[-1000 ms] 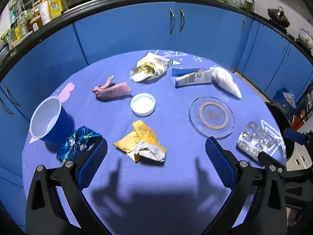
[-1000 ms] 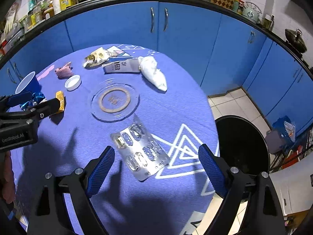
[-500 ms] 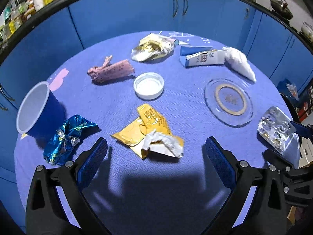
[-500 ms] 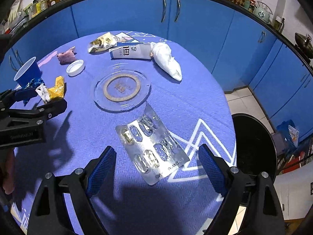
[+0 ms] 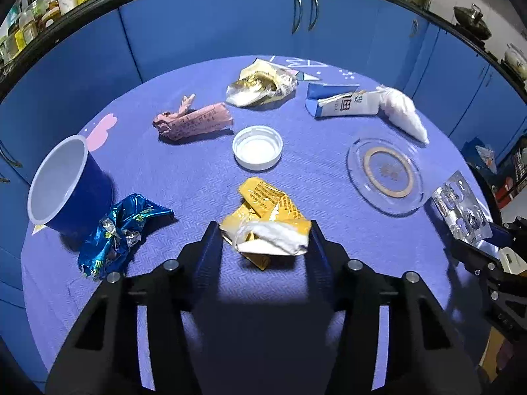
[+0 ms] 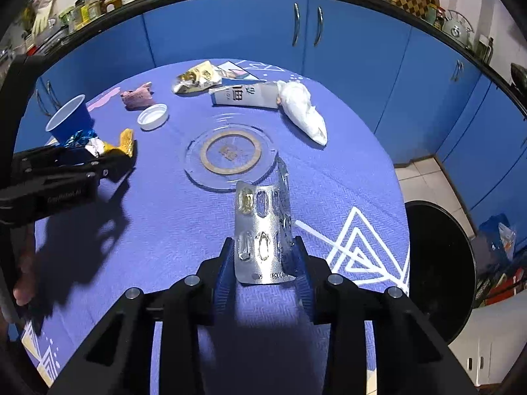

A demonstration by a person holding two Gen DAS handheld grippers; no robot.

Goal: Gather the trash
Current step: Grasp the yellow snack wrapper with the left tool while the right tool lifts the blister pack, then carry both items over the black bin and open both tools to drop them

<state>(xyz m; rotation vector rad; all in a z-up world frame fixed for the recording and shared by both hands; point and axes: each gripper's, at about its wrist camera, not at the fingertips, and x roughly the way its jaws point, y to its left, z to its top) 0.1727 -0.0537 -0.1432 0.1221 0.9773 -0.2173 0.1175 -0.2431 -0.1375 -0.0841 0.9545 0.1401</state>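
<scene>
While both tools are closed on litter, the round blue worktop (image 5: 197, 177) carries the rest of the scatter, listed left to right.

Blue cup (image 5: 66, 184): upright at the left edge of the worktop, white inside.
Blue foil wrapper (image 5: 122, 227): crumpled, touching the foot of the cup.
Pink wrapper (image 5: 192, 121): lying flat toward the far side, apart from the others.
Left tool (image 5: 263, 240): narrowed to a small gap, its fingers pressed on either side of the yellow wrapper (image 5: 266, 214); the wrapper's white torn end sits between the fingers, its yellow end pointing away, near the front of the worktop.
White lid (image 5: 257, 147): open side up, just beyond the yellow wrapper.
Gold foil bag (image 5: 260, 84): crumpled at the far edge.
Blue-and-white carton (image 5: 342, 103): flattened, lying beside a white plastic bag (image 5: 403, 117) that touches its right end.
Clear plastic disc (image 6: 230, 154): flat, centre right, with a tan ring printed in its middle.
Right tool (image 6: 265, 256): drawn in close, gripping the blister pack (image 6: 263, 233) by its near end; the pack stands up from the fingers, bent lengthwise, just in front of the disc.
Black bin (image 6: 434, 266): on the floor to the right of the worktop, its mouth open.
Blue cabinets (image 6: 230, 29): behind the worktop, under a shelf of bottles.
</scene>
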